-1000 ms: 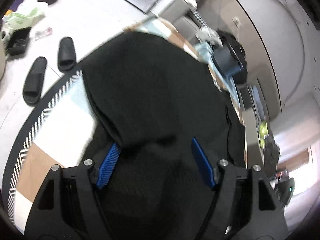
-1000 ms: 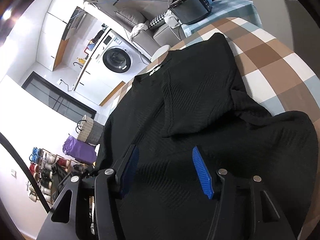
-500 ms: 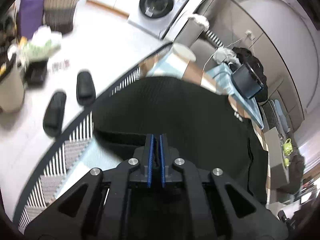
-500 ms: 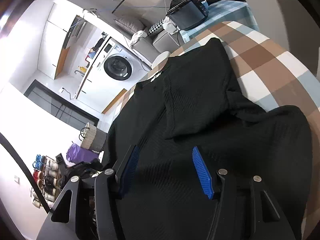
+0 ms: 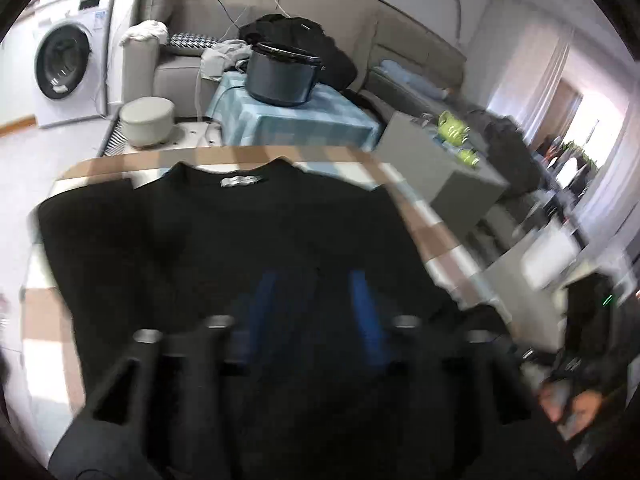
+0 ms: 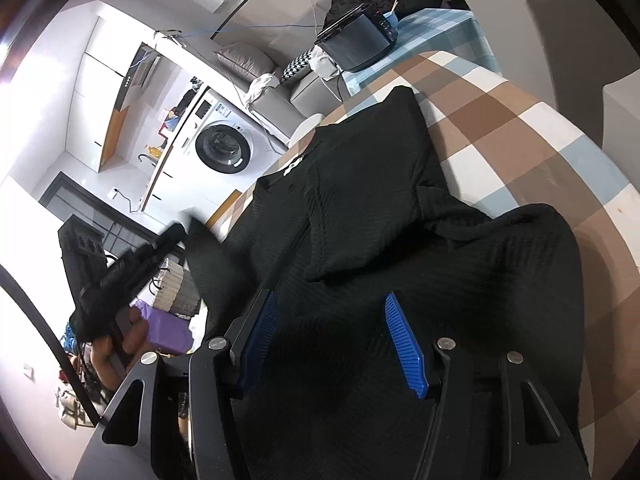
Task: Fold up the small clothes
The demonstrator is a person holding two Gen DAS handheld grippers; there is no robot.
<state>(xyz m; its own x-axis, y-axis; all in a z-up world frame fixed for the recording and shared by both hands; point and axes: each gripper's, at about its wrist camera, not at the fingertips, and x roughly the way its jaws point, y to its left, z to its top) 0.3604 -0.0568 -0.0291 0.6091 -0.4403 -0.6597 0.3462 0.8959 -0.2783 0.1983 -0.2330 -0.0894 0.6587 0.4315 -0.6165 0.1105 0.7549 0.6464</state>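
Observation:
A black knit sweater lies flat on the checked tablecloth, its collar label at the far side. In the blurred left wrist view my left gripper hovers above the sweater's body. Its jaws are opening and nothing shows between the blue pads. The right wrist view shows the sweater with one sleeve folded across its chest. Over the near hem my right gripper stands open and holds nothing. The left gripper, held by a hand, is raised at the table's left edge.
A dark cooker pot stands on a blue-clothed side table behind the round table. There is a washing machine and grey sofa beyond, a pale stool, and a grey cabinet on the right. A wicker basket and purple bag sit on the floor.
Half a second ago the left jaws were shut at the sweater's edge; since then the left gripper rose, rolled and swung round to face the collar, with its jaws apart. The right gripper stays put.

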